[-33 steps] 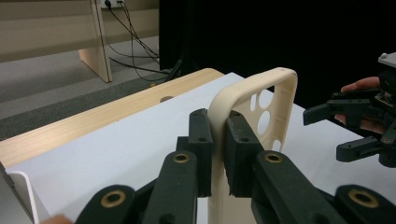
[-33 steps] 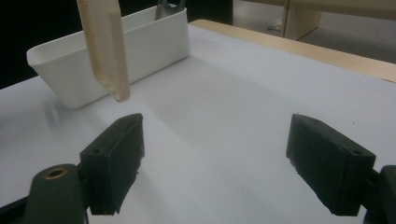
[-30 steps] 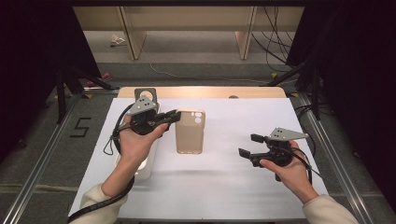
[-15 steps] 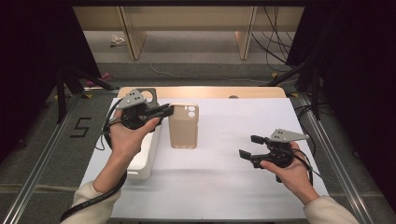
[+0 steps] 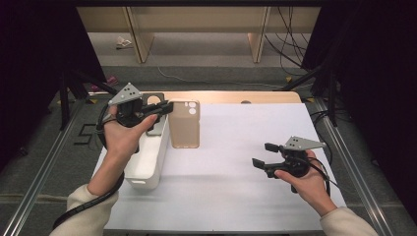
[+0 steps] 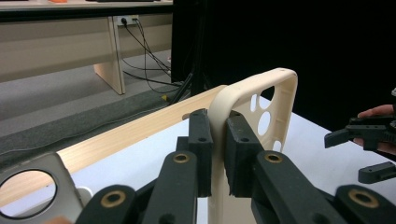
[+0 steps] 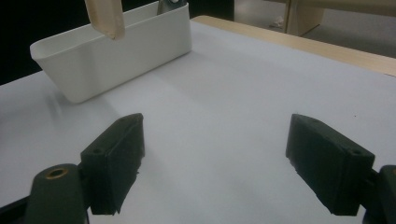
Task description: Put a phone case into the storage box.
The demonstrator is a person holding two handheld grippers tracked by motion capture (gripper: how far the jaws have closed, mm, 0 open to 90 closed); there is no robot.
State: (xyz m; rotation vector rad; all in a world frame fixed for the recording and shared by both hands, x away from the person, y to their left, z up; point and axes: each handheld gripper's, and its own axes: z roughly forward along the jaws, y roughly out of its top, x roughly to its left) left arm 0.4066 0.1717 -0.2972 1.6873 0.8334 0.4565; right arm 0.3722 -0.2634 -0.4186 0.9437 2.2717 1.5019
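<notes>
A beige phone case (image 5: 185, 124) with camera holes hangs in the air above the table, just right of a white bin (image 5: 148, 156). My left gripper (image 5: 166, 107) is shut on the case's upper edge; in the left gripper view its pads (image 6: 201, 140) pinch the rim of the case (image 6: 275, 100). My right gripper (image 5: 260, 155) hovers over the white table top at the right, jaws wide open with nothing between them (image 7: 215, 163). In the right gripper view the bin (image 7: 112, 53) lies ahead and the case's lower corner (image 7: 105, 16) hangs above it.
A grey metal plate with a round hole (image 5: 155, 101) stands in the bin's far end. The table's wooden back edge (image 5: 236, 96) runs behind. White table surface (image 5: 236, 132) spreads between the two grippers. Cables lie on the floor beyond.
My left gripper has carried the phone case leftward and up, from the middle of the table to just beside the white bin. The right gripper has stayed in place.
</notes>
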